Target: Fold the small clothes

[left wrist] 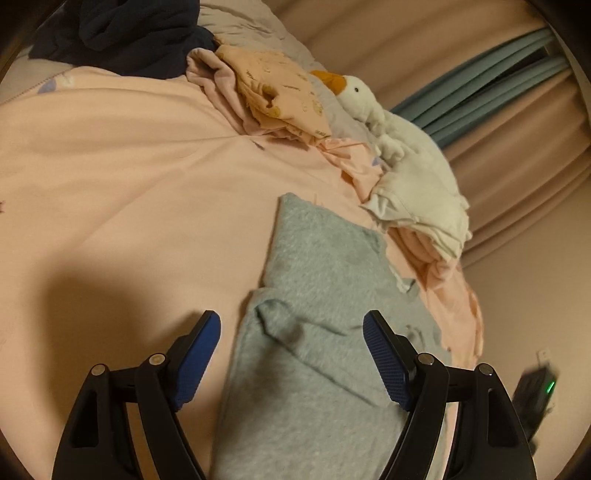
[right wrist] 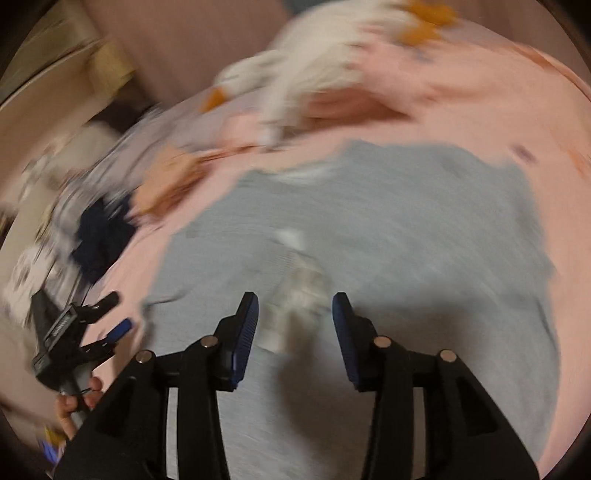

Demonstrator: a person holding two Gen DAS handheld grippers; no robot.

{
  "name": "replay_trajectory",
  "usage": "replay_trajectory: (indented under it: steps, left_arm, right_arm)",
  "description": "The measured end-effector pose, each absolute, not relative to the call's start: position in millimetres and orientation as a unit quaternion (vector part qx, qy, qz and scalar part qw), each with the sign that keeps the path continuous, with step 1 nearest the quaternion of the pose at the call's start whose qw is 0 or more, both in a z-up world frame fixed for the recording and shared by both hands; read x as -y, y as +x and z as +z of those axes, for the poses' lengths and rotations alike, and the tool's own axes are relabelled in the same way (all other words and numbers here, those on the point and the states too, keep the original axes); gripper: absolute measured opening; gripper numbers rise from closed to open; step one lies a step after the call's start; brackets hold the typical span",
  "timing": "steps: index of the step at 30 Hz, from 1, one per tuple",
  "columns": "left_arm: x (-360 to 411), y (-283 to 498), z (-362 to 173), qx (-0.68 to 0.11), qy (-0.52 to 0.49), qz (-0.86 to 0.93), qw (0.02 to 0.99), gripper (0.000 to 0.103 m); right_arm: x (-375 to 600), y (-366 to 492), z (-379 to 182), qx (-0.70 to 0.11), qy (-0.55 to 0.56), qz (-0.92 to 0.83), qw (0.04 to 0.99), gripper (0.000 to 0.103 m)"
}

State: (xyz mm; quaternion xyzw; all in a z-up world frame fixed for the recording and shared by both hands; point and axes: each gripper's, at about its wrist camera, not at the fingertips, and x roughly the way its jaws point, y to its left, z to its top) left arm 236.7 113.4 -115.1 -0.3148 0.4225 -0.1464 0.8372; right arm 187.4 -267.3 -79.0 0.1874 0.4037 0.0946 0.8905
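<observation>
A grey fleecy garment (left wrist: 314, 258) lies spread on the pink bed sheet (left wrist: 110, 166), with a fold running across its near part. My left gripper (left wrist: 291, 321) hovers over that near part, open, with nothing between its blue pads. The right wrist view is blurred. There the grey garment (right wrist: 406, 221) fills the middle, and my right gripper (right wrist: 294, 301) stands open above it, over a pale patch on the cloth. The left gripper (right wrist: 118, 312) also shows at that view's lower left, held by a hand (right wrist: 74, 402).
A white plush goose (left wrist: 406, 158) and a crumpled white garment (left wrist: 424, 206) lie at the bed's right edge. A pile of orange and pink clothes (left wrist: 273, 96) and a dark navy garment (left wrist: 122, 33) sit at the far side. Curtains (left wrist: 480, 55) hang behind.
</observation>
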Motion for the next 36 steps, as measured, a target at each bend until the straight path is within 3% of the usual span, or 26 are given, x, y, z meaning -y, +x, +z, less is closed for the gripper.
replay_trajectory:
  steps: [11, 17, 19, 20, 24, 32, 34, 36]
  left_arm:
    - [-68.8, 227.0, -118.2, -0.457, -0.216, -0.213, 0.836, 0.078]
    - [-66.0, 241.7, -128.7, -0.466, -0.240, -0.237, 0.818, 0.078]
    - [-69.1, 246.2, -131.2, -0.463, -0.257, -0.240, 0.814, 0.078]
    - [-70.3, 247.7, -132.0, -0.460, -0.261, -0.241, 0.814, 0.078]
    - [-74.2, 255.2, -133.5, -0.452, -0.276, -0.237, 0.815, 0.078]
    - [-84.6, 259.6, -128.4, -0.433, -0.300, -0.194, 0.828, 0.078]
    - [-83.6, 261.3, -126.8, -0.438, -0.298, -0.188, 0.827, 0.078]
    - [-86.0, 255.2, -116.4, -0.436, -0.275, -0.164, 0.841, 0.078]
  right_arm:
    - [103.5, 339.9, -97.3, -0.463, -0.080, 0.237, 0.850, 0.041]
    - [81.4, 384.5, -121.2, -0.493, -0.111, 0.257, 0.824, 0.042]
    - [77.5, 389.1, -123.8, -0.496, -0.106, 0.280, 0.815, 0.030]
    - [77.6, 386.7, -122.9, -0.499, -0.099, 0.303, 0.806, 0.012]
    - [68.0, 378.7, -119.8, -0.491, -0.148, 0.318, 0.797, 0.004]
    - [39.8, 388.0, -95.9, -0.437, -0.137, 0.315, 0.831, 0.006]
    - [40.4, 394.5, -103.5, -0.467, -0.158, 0.277, 0.824, 0.012]
    - [60.0, 393.3, -99.8, -0.479, -0.132, 0.253, 0.830, 0.024]
